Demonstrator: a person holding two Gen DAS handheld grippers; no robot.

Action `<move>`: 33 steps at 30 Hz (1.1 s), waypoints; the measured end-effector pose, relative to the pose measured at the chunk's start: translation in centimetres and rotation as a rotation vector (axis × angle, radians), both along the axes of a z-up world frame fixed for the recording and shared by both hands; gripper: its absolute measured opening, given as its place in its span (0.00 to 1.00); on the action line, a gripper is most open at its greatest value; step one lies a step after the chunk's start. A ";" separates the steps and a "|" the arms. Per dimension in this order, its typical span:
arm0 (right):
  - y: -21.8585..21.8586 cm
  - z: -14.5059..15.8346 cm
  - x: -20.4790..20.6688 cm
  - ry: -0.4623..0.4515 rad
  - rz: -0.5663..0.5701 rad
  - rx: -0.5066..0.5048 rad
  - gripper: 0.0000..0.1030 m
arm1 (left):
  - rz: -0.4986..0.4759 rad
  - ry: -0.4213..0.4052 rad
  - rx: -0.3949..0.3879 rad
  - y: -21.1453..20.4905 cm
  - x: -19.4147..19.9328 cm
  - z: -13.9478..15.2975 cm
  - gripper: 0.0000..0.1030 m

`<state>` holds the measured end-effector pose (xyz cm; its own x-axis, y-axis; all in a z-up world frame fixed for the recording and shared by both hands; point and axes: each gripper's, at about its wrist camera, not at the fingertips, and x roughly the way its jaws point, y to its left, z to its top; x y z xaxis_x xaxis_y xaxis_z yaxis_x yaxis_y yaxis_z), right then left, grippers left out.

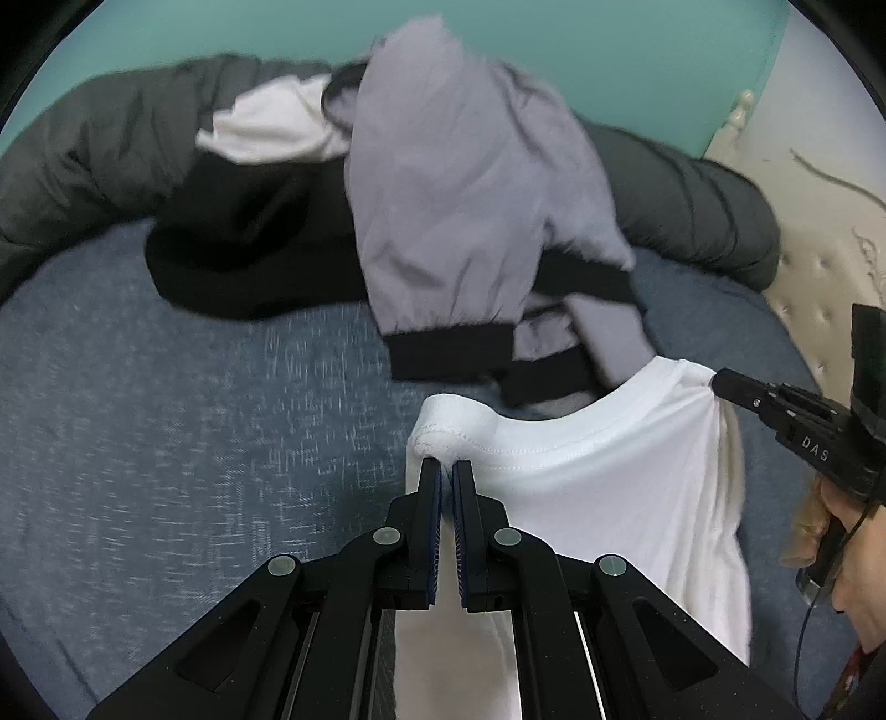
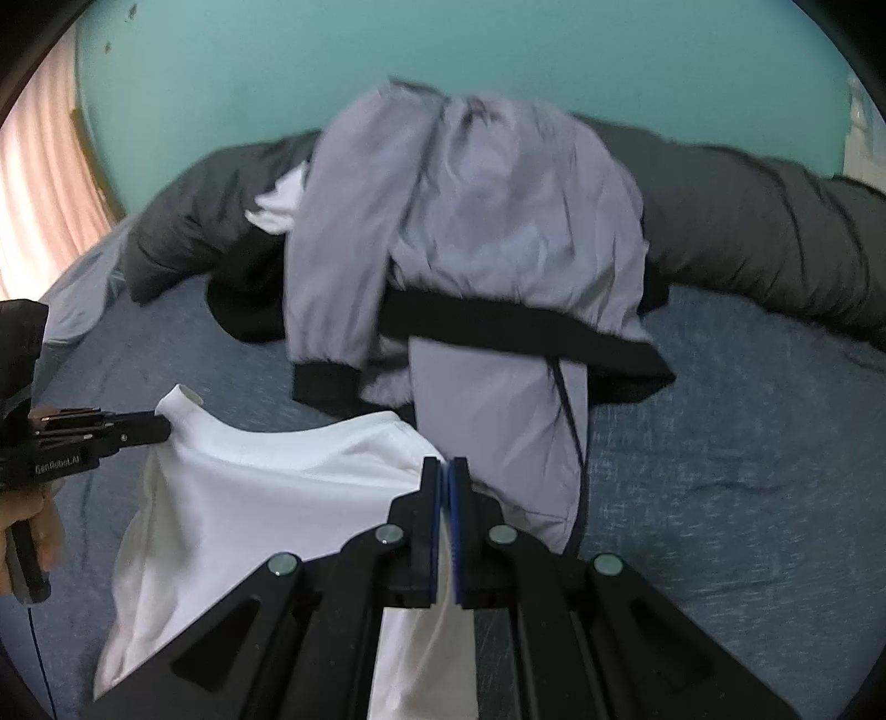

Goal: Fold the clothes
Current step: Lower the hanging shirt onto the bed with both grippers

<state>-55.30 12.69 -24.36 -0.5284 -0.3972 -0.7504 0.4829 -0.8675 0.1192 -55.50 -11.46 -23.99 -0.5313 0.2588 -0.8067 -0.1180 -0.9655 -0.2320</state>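
A white T-shirt hangs stretched between both grippers above a blue bed sheet. My left gripper is shut on one hemmed corner of it. My right gripper is shut on the opposite corner; it also shows in the left wrist view at the right, pinching the cloth. In the right wrist view the white T-shirt sags down to the left, and the left gripper clamps its far corner.
Behind the shirt lies a pile: a grey jacket with black cuffs, a black garment and another white piece. A dark grey quilted duvet runs along the teal wall. A cream tufted headboard stands at right.
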 end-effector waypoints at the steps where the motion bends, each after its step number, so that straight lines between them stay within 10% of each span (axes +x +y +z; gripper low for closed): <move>1: -0.2 -0.9 -0.3 -0.010 0.002 0.009 0.02 | 0.001 -0.011 0.000 0.0 -0.3 -0.9 0.04; 14: -0.9 -6.5 -2.3 -0.058 -0.017 0.093 0.03 | 0.015 -0.059 0.005 0.1 -2.3 -7.4 0.07; 19: 1.0 -4.8 -1.5 -0.020 -0.104 0.031 0.16 | 0.036 -0.045 0.062 -1.3 -1.4 -5.9 0.37; 21: 2.3 -3.6 -0.4 -0.003 -0.113 -0.021 0.31 | 0.046 -0.020 0.104 -2.3 -0.2 -4.5 0.38; 33: 10.0 -0.7 14.8 -0.092 -0.174 -0.297 0.41 | 0.088 -0.052 0.174 -5.1 14.0 -0.6 0.43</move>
